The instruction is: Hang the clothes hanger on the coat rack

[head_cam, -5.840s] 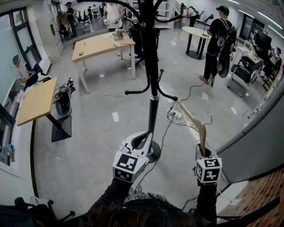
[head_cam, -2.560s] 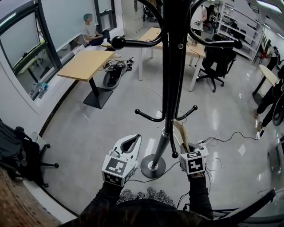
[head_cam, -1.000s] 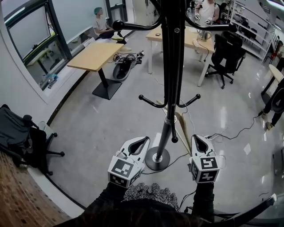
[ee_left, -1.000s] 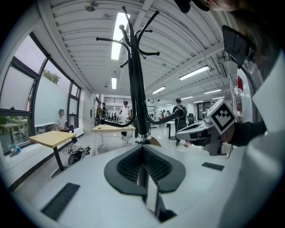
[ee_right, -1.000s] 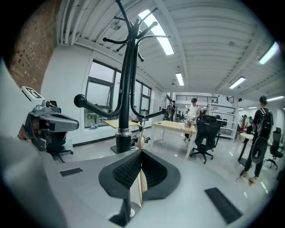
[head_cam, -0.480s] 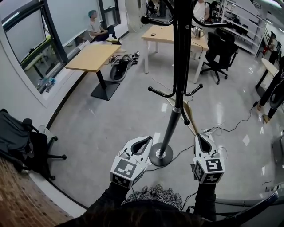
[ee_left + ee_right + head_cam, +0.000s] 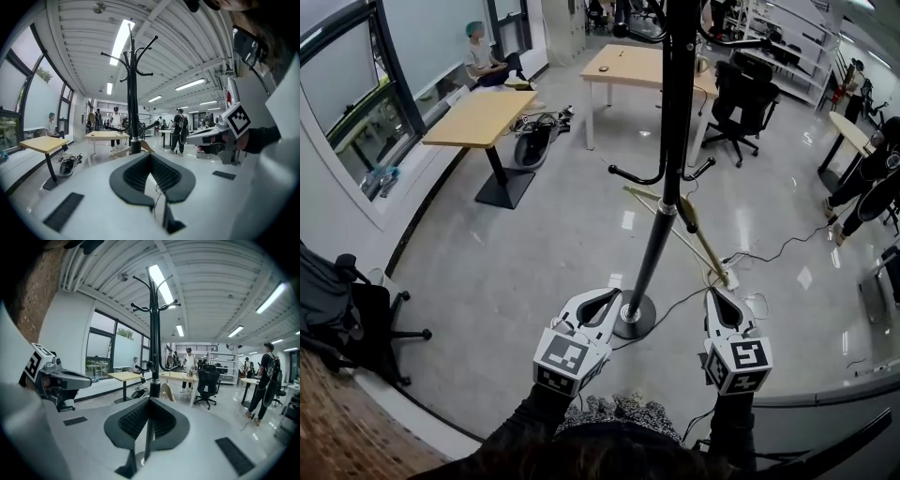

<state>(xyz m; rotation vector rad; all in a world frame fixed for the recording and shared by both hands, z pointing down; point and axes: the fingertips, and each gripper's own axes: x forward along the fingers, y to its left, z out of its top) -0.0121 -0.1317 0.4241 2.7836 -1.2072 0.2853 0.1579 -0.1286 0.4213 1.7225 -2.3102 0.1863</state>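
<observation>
The black coat rack (image 7: 666, 187) stands on its round base (image 7: 634, 319) straight ahead of me. The wooden clothes hanger (image 7: 701, 242) hangs tilted from one of its lower hooks, to the right of the pole, free of both grippers. My left gripper (image 7: 617, 294) is shut and empty, its tips just left of the base. To the right, clear of the hanger's lower end, my right gripper (image 7: 712, 292) is shut with nothing in it. The rack (image 7: 153, 333) and hanger (image 7: 167, 392) lie ahead in the right gripper view. The left gripper view shows the rack (image 7: 132, 93) and hanger (image 7: 123, 151) too.
Two wooden tables (image 7: 480, 117) (image 7: 642, 64) stand at the back left, and an office chair (image 7: 745, 89) behind the rack. Cables and a power strip (image 7: 733, 277) lie on the floor to the right. A black chair (image 7: 347, 309) is at left. Several people are in the room.
Both grippers have drawn back from the rack. The hanger stays on the lower hook, and the right gripper's tips, close to its lower end a second ago, are now apart from it.
</observation>
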